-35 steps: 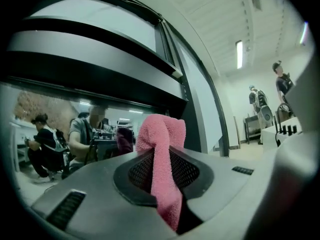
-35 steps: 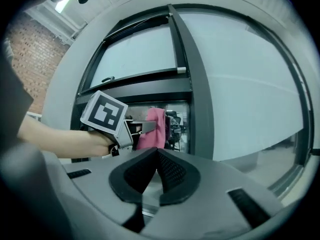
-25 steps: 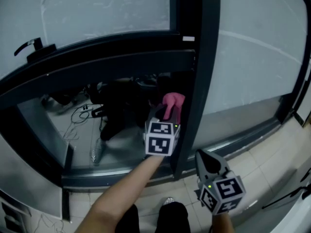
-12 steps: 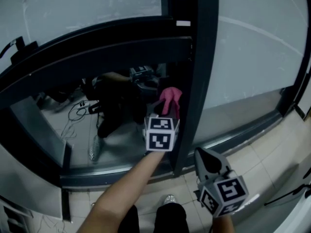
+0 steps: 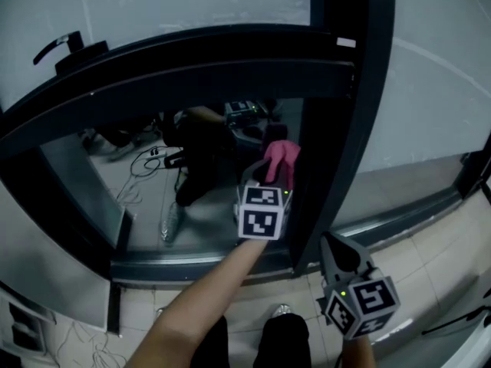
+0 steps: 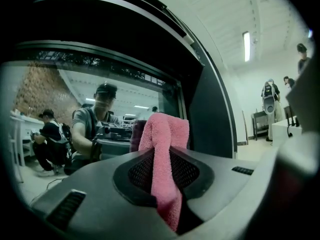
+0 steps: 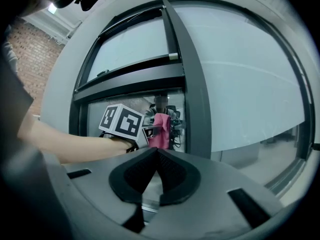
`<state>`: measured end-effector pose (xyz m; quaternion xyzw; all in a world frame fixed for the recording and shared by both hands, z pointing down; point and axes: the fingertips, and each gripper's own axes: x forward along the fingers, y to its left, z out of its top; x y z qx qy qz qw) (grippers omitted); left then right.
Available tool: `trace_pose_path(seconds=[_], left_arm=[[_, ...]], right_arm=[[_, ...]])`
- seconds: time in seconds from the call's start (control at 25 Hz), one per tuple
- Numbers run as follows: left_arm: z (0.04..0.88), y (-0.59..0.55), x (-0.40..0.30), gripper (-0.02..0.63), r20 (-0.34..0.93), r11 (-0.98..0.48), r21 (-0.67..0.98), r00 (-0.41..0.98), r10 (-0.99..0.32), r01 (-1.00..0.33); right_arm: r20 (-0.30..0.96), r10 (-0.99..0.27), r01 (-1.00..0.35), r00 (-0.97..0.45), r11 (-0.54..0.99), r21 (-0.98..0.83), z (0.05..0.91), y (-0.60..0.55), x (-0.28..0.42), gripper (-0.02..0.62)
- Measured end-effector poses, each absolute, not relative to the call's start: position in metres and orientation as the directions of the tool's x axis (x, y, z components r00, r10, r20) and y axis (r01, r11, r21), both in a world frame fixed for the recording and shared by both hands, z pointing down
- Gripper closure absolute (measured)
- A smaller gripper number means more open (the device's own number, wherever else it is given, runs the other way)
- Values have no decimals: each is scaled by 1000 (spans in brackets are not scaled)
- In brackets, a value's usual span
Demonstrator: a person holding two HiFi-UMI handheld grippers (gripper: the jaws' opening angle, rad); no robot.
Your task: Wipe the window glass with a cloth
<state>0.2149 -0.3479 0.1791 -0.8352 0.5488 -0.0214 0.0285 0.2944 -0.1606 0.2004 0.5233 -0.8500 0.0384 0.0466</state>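
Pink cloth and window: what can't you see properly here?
- Pink cloth: its lower end, head view, hidden behind the cube on the left gripper.
- Cloth touching the window glass or not: no view settles it.
- Dirt on the glass: lost under reflections, every view.
- Right gripper: whatever holds it is cut off by the head view's bottom edge.

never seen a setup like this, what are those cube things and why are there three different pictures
There is no robot here. A person holds a two-jaw gripper in each hand, and the marker cubes are part of those grippers. The head view comes from a camera on the person's head, looking down at a window with a dark frame. The other two views come from cameras riding on each gripper, looking along its jaws. The left gripper is shut on a pink cloth, held up near the lower window glass. The right gripper hangs lower, jaws together, holding nothing.
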Motion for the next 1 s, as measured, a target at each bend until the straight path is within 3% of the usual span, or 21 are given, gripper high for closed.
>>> trace_pose_path(seconds=[1.0], left_arm=[[164,-306,20,545,1,-313,-109,315,-949,-944]], right_arm=[[98,-782,-785,-616,619,3,182,-163,135,589]])
